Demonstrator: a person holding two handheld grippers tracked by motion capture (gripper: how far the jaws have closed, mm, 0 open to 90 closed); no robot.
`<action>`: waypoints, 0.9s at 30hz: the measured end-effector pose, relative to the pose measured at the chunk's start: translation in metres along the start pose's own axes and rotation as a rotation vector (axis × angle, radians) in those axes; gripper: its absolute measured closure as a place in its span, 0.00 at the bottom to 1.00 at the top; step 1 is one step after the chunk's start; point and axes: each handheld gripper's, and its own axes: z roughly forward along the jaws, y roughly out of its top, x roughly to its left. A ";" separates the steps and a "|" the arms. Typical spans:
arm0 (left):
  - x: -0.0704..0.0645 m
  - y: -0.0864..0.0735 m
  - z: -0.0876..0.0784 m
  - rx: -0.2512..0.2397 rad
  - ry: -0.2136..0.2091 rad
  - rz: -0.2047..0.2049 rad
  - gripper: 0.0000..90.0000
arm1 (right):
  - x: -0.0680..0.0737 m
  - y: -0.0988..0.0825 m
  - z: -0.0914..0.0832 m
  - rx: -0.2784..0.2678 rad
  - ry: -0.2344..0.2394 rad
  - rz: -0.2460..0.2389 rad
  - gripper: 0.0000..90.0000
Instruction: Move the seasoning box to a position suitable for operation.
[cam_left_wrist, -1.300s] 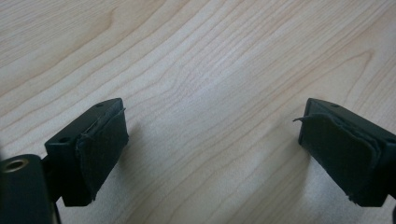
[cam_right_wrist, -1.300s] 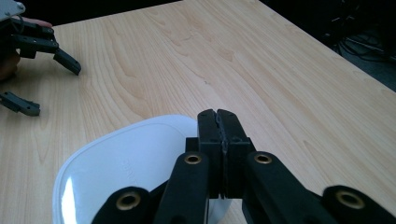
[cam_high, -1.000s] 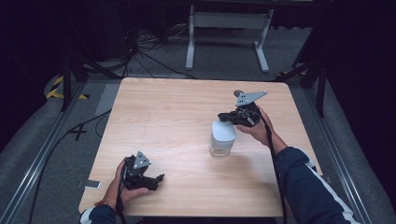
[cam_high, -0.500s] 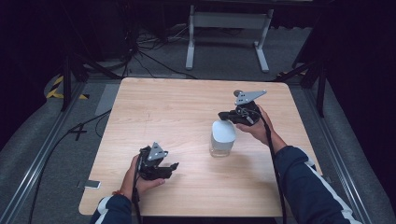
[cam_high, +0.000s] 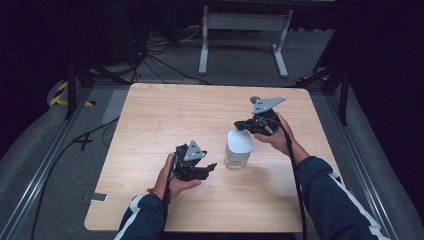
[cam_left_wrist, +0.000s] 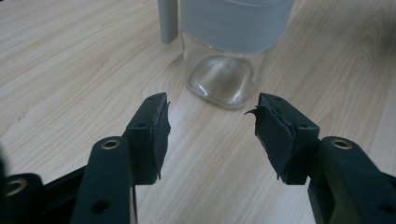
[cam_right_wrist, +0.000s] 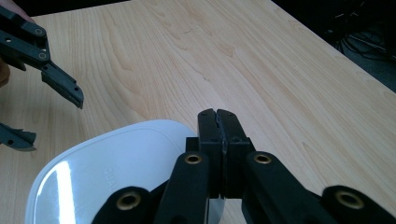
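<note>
1. Since the earlier frames, the left gripper (cam_high: 212, 166) has travelled across the desk (cam_high: 165, 112) from its near left part toward the middle, and its jaws have just been closing from wide to roughly half open; nothing lies between them.
2. Right gripper (cam_high: 239, 125) has kept its place at the jar's top, jaws pressed fully together. In the right gripper view the closed jaws (cam_right_wrist: 219, 122) sit over the white lid (cam_right_wrist: 116, 163); whether they pinch a tab or handle on the lid cannot be told.
3. Location of the jar (cam_high: 238, 149): upright on the desk, right of centre, glass body below, white lid on top, between the two hands.
4. Governing relation: in the left gripper view the jar's glass base (cam_left_wrist: 224, 79) stands straight ahead of the left jaws, near but apart, centred on the gap. Its long axis is vertical; the jaws lie level and pointed at its lower body.
5. Nearer hand: the right is already at the lid; the left is just beside the body and not yet touching.
6. Judgement: the left gap looks narrower than the glass body, so a grasp on the body would call for reopening before advancing straight forward.
</note>
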 end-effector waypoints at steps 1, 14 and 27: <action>0.000 0.001 0.002 -0.012 -0.003 -0.001 0.53 | -0.001 -0.001 0.000 0.001 -0.004 0.001 1.00; -0.001 0.019 0.008 -0.039 -0.043 0.011 0.76 | 0.005 -0.003 -0.005 -0.004 0.029 -0.022 1.00; -0.005 0.033 0.013 -0.049 -0.060 0.047 0.85 | 0.004 -0.002 -0.002 -0.001 0.008 -0.017 1.00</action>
